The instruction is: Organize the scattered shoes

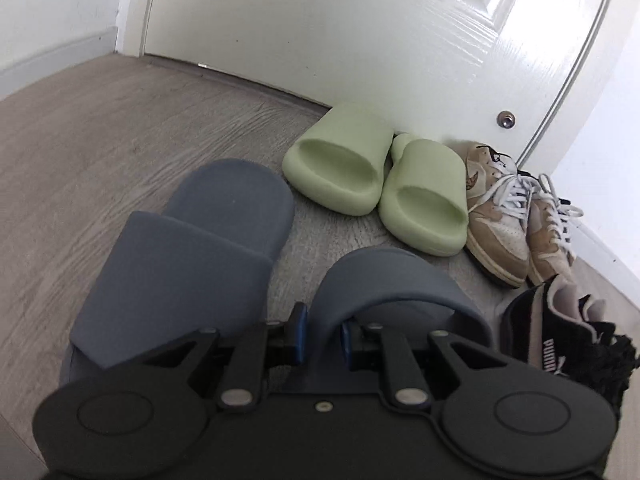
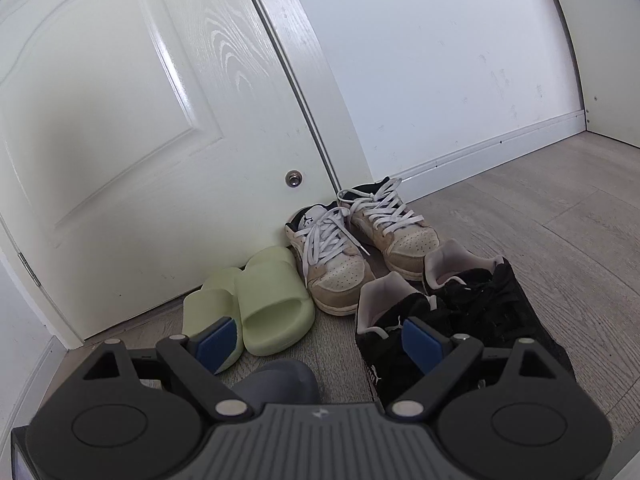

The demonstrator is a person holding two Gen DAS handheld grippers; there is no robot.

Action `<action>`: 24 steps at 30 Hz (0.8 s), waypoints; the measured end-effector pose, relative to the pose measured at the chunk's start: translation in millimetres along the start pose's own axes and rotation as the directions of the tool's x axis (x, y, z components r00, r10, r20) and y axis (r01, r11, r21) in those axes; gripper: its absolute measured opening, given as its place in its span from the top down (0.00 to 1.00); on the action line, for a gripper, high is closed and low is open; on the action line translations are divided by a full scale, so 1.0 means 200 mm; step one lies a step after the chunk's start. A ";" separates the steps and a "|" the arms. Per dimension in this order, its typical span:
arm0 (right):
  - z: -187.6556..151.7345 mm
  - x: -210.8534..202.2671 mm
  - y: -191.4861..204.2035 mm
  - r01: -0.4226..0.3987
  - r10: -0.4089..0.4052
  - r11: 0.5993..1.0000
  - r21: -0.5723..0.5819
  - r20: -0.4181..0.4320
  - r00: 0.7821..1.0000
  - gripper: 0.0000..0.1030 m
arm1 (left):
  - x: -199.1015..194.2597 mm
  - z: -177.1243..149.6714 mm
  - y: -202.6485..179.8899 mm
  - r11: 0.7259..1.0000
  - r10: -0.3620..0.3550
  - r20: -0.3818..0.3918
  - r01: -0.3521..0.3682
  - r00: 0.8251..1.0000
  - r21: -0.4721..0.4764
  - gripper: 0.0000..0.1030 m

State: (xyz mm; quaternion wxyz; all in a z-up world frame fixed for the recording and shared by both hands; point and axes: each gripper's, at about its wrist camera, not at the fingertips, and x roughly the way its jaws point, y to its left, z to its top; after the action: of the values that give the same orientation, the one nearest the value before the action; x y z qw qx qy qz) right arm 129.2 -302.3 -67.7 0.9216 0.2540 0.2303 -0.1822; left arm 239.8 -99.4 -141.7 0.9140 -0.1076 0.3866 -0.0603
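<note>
Two grey slides lie close in the left wrist view. My left gripper (image 1: 322,336) is shut on the strap edge of the right grey slide (image 1: 384,280); the other grey slide (image 1: 192,240) lies to its left on the floor. Beyond them, against the door, a pair of green slides (image 1: 340,160) sits next to tan laced sneakers (image 1: 496,216), with a black Puma sneaker (image 1: 552,332) nearer. My right gripper (image 2: 320,344) is open and holds nothing. Its fingers frame the green slides (image 2: 272,312) and the black sneakers (image 2: 480,304), and the grey slide's toe (image 2: 280,380) shows just below.
A white door (image 2: 120,120) with a small metal stop (image 2: 293,179) stands behind the shoes; a white wall (image 2: 440,60) and skirting run to the right. Wood-look floor (image 1: 100,140) stretches to the left of the grey slides.
</note>
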 end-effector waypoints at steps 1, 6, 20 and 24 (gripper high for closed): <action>0.00 0.00 0.00 -0.002 0.002 1.000 -0.001 -0.002 1.000 0.12 | 0.00 0.01 0.03 1.000 0.015 0.003 -0.015 1.000 -0.011 0.83; 0.00 0.00 0.01 -0.001 0.001 1.000 -0.003 -0.015 1.000 0.12 | 0.02 0.11 0.24 0.994 0.092 -0.005 -0.092 0.996 -0.057 0.84; -0.15 0.17 0.32 -0.175 0.101 0.926 -0.335 -0.228 0.968 0.12 | -0.17 0.28 0.43 0.984 -0.135 -0.156 0.113 0.979 -0.141 0.40; -0.26 0.33 0.51 -0.325 0.110 0.801 -0.502 -0.410 0.905 0.12 | -0.29 0.32 0.46 0.999 0.020 -0.073 -0.018 0.997 0.029 0.40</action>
State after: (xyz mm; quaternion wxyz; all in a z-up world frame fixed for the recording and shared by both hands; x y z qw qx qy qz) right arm 213.4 -206.0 -102.5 0.9115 0.0270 0.4072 0.0520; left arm 248.4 10.6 -79.7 0.9012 -0.0885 0.4199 -0.0608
